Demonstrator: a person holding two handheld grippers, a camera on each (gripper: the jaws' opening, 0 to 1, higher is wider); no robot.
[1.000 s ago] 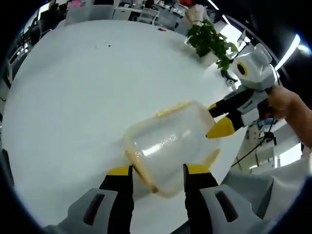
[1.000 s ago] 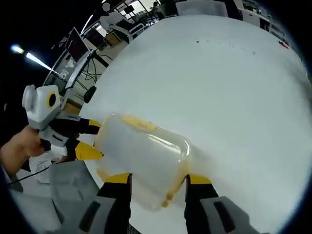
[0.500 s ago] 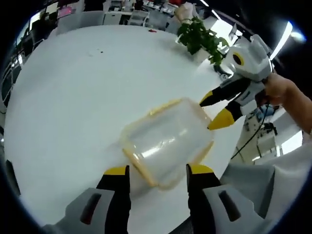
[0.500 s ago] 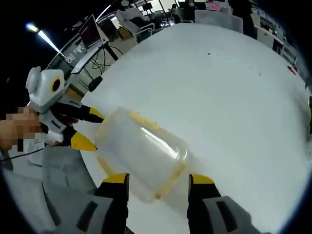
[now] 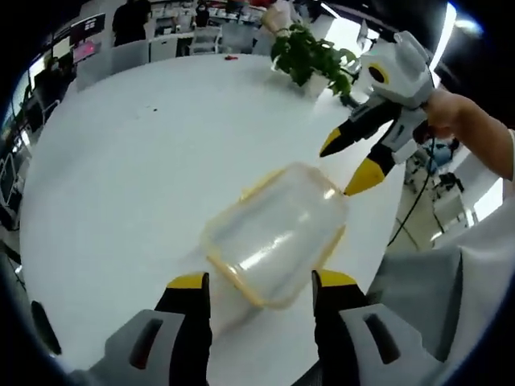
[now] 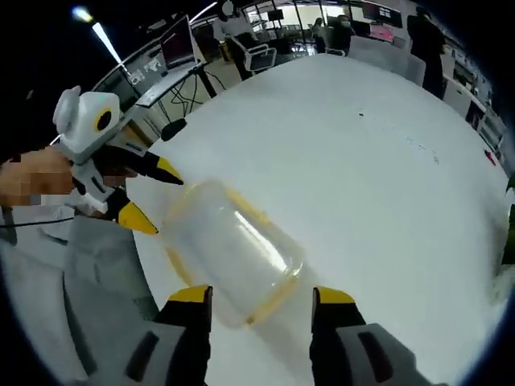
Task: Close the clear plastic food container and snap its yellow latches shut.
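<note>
One round white table [image 5: 121,177]; potted plant [image 5: 310,56]; office desks beyond

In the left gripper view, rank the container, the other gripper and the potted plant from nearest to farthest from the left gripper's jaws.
1. The clear container, on the white table just ahead of the left gripper.
2. The right gripper, beyond the container's far end, upper right, jaws apart.
3. The potted plant, at the table's far edge, top of view.
</note>
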